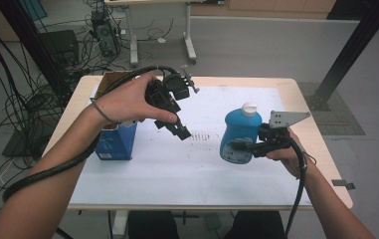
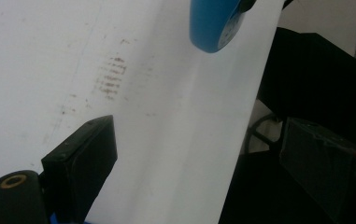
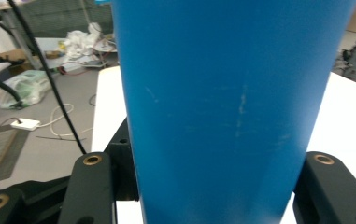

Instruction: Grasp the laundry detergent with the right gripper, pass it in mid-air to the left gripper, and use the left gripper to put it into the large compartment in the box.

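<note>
R gripper (image 1: 241,146) clenched on blue bottle (image 1: 239,135), jaws on lower body; bottle upright w/ white cap (image 1: 249,108) on top, lifted clear of the white sheet (image 1: 192,164), at approx 3 o'clock from table centre. In the right gripper view the bottle wall sits between both black jaws, contact each side.

L gripper (image 1: 174,127) released, jaws apart, nothing between them; held above sheet at approx 10 o'clock, tips aimed down toward centre. L hand (image 1: 127,102) wraps the body.

Surroundings: blue carton (image 1: 117,142) stands at 9 o'clock, partly under L hand. Brown smudge marks (image 1: 203,135) on sheet between the grippers, nr centre. No item between L gripper and bottle. Cables (image 1: 13,94) on floor beyond table at 10–11 o'clock; black frame post (image 1: 351,47) at 1–2 o'clock.
</note>
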`<control>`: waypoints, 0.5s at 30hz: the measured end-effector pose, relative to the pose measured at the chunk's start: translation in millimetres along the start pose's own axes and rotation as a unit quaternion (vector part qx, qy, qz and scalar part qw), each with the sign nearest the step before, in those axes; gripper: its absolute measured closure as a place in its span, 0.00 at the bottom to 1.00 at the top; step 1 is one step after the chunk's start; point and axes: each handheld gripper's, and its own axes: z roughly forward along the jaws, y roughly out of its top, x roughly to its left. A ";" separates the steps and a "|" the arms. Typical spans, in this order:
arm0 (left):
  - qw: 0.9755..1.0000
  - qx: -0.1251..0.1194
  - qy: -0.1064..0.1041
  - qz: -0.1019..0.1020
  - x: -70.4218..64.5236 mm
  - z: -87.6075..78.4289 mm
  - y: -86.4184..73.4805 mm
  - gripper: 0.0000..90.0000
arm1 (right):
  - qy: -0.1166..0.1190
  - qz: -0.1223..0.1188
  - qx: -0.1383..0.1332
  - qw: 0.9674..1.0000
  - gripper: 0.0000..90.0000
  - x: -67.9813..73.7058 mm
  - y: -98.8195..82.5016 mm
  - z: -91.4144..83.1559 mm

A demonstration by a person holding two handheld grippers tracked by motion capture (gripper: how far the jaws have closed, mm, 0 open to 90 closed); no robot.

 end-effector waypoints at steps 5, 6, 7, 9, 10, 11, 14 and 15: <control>1.000 0.007 -0.006 0.018 -4.2 -2.5 6.0 0.13 | 0.034 -0.007 0.006 0.999 0.50 1.1 8.7 4.4; 1.000 0.009 -0.008 0.022 -5.0 -3.3 7.5 0.13 | 0.039 -0.008 0.007 0.999 0.50 1.5 10.0 5.1; 1.000 0.010 -0.009 0.025 -5.7 -4.0 8.6 0.13 | 0.048 -0.011 0.010 0.999 0.50 2.1 12.4 6.1; 0.999 0.011 -0.011 0.031 -6.6 -4.9 10.5 0.13 | 0.059 -0.014 0.015 0.998 0.50 3.0 15.7 7.7; 0.999 0.012 -0.011 0.032 -7.1 -5.2 11.5 0.13 | 0.065 -0.017 0.016 0.998 0.50 3.2 17.4 8.8; 0.999 0.014 -0.013 0.036 -7.8 -5.6 12.7 0.13 | 0.073 -0.018 0.018 0.997 0.50 3.5 19.0 9.8; 0.999 0.018 -0.018 0.043 -9.3 -6.1 15.4 0.13 | 0.091 -0.024 0.023 0.995 0.50 4.7 23.3 13.0; 0.999 0.019 -0.020 0.044 -9.9 -6.0 16.2 0.13 | 0.095 -0.025 0.023 0.995 0.50 5.6 24.3 14.2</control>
